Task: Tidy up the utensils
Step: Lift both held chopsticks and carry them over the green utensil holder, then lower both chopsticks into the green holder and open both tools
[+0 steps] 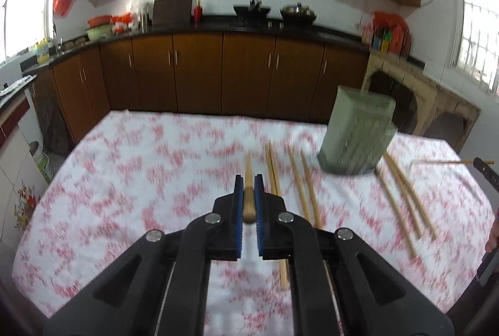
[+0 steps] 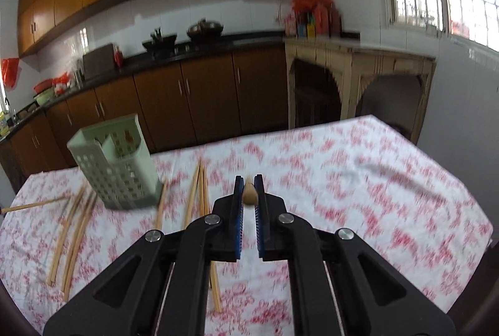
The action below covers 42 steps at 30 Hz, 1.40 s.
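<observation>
Both claws were clamped on a chopstick each: left claw point(image 1: 249, 183), right claw point(image 2: 249, 184), sticks pointing forward along the fingers; the green holder point(image 1: 358, 133) stood on the bench point(image 1: 140, 167), ahead-right of the left claw, ahead-left of the right

Both wrist views look forward over the table point(image 1: 124, 180), sharing the holder point(image 2: 115, 167).
</observation>
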Motion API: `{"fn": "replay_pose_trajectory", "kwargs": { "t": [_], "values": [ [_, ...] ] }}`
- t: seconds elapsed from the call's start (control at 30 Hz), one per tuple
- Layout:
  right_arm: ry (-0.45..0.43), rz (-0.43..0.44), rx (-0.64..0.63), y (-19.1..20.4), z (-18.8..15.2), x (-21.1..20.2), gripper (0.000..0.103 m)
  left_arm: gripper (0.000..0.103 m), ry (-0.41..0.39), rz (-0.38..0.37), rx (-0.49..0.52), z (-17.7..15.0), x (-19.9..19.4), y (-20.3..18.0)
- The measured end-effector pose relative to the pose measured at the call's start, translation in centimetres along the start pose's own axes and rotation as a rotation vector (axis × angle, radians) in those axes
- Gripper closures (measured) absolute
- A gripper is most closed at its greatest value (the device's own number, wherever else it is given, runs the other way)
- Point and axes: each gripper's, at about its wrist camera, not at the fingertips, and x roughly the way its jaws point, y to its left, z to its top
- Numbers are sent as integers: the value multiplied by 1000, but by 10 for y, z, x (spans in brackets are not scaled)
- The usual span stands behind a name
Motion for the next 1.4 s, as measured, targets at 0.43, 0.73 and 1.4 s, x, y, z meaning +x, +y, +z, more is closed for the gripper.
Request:
{"fn": "replay_pose_trajectory", "kwargs": {
  "t": [0.43, 0.73, 1.4],
  "values": [
    [-101, 20, 14, 0, 29, -4, 96, 95, -125, -34, -26, 44, -14, 2],
    [-98, 45, 25, 7, 52, -1, 96, 95, -139, -40, -19, 66, -15, 1],
    [-175, 348, 9, 65, 144, -39, 96, 95, -234, -304, 128, 182, -84, -87]
  ]
}}
